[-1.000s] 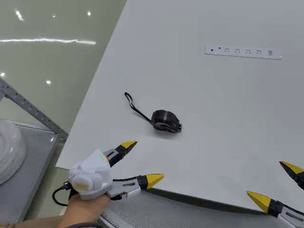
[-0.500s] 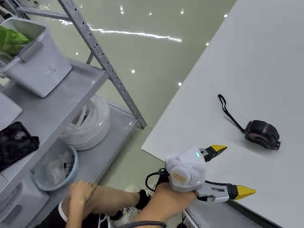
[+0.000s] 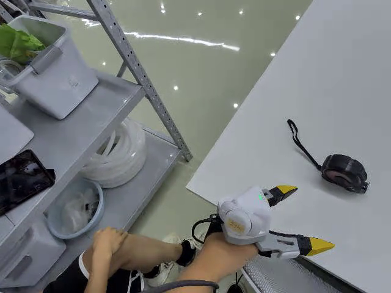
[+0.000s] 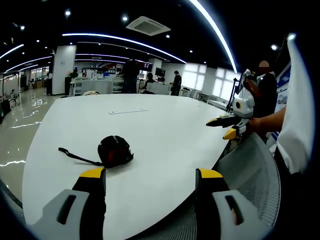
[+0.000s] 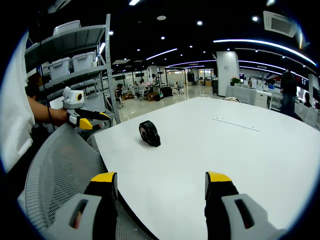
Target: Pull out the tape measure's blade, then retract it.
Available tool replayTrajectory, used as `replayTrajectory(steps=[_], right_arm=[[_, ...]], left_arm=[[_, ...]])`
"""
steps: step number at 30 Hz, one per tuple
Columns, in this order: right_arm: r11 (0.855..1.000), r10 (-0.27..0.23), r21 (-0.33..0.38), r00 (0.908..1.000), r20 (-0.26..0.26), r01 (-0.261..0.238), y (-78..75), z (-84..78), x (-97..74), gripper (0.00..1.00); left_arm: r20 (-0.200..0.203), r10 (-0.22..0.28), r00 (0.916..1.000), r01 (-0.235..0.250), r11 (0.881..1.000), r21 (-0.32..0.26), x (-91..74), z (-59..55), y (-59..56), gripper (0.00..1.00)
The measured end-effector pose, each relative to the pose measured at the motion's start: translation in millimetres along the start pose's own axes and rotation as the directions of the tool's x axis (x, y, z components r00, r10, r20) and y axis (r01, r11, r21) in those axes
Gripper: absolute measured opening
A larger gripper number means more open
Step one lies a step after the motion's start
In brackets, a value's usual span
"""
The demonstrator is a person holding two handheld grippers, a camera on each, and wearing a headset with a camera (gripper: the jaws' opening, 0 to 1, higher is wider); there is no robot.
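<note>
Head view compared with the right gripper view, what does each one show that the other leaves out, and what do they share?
Head view: a coil of white hose, a grey bin and the black strap trailing across the table. Right gripper view: the right gripper with its jaws open, a power strip farther along the table, and a mesh chair back. Shared: the tape measure lying on the white table, and the left gripper, open, near the table's edge.

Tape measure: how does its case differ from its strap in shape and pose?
The case is thick and rounded; the strap is a thin band. The case sits compact; the strap lies stretched out from it, ending in a loop. Both are black, joined, and rest on the white table.
</note>
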State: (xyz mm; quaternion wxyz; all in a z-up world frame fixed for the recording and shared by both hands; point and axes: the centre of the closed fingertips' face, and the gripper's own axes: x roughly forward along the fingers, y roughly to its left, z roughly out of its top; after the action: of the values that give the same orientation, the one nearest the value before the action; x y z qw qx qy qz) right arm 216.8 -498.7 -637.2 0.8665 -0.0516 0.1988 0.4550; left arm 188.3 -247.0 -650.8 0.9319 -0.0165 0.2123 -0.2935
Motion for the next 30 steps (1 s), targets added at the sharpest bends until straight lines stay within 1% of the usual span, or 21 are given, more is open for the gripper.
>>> replayTrajectory(steps=[7, 10, 12, 15, 18, 23, 25, 30], right_arm=[[1.000, -0.003, 0.001, 1.0000, -0.008, 0.003, -1.3, -1.6, -1.1, 0.72], [1.000, -0.002, -0.005, 1.0000, -0.004, 0.002, -5.4, -2.0, -1.3, 0.72], [1.000, 0.001, -0.004, 1.0000, -0.001, -0.001, -6.5, -1.9, -0.5, 0.72], [1.000, 0.013, -0.010, 0.9999, 0.001, -0.013, -10.2, -4.4, 0.8, 0.72], [1.000, 0.025, -0.008, 0.9996, 0.011, -0.025, -10.8, -3.3, 0.5, 0.72], [0.999, 0.050, -0.013, 0.9987, 0.011, -0.050, -12.0, -5.9, 4.1, 0.71], [0.998, 0.068, -0.016, 0.9976, 0.011, -0.068, -10.6, -6.7, 6.2, 0.71], [0.994, 0.106, -0.025, 0.9944, -0.001, -0.106, -6.6, -8.9, 13.2, 0.70]], left_arm=[[0.004, -0.009, 1.0000, 0.009, 1.000, -0.004, 2.6, -0.5, 0.0, 0.71], [-0.010, -0.017, 0.9998, 0.017, 1.000, 0.001, 6.8, -3.2, 1.0, 0.70], [-0.015, -0.026, 0.9996, 0.026, 1.000, 0.006, 8.6, -2.7, 1.1, 0.70], [-0.023, -0.036, 0.9991, 0.037, 0.999, 0.020, 10.7, -0.5, 4.3, 0.70], [-0.024, -0.048, 0.9986, 0.049, 0.998, 0.032, 12.6, 2.0, 8.1, 0.70], [-0.041, -0.078, 0.9961, 0.080, 0.996, 0.046, 15.8, 3.9, 11.9, 0.71], [-0.045, -0.090, 0.9949, 0.093, 0.994, 0.063, 17.4, 4.6, 13.1, 0.72], [-0.075, -0.122, 0.9897, 0.129, 0.987, 0.093, 22.7, 4.4, 14.1, 0.72]])
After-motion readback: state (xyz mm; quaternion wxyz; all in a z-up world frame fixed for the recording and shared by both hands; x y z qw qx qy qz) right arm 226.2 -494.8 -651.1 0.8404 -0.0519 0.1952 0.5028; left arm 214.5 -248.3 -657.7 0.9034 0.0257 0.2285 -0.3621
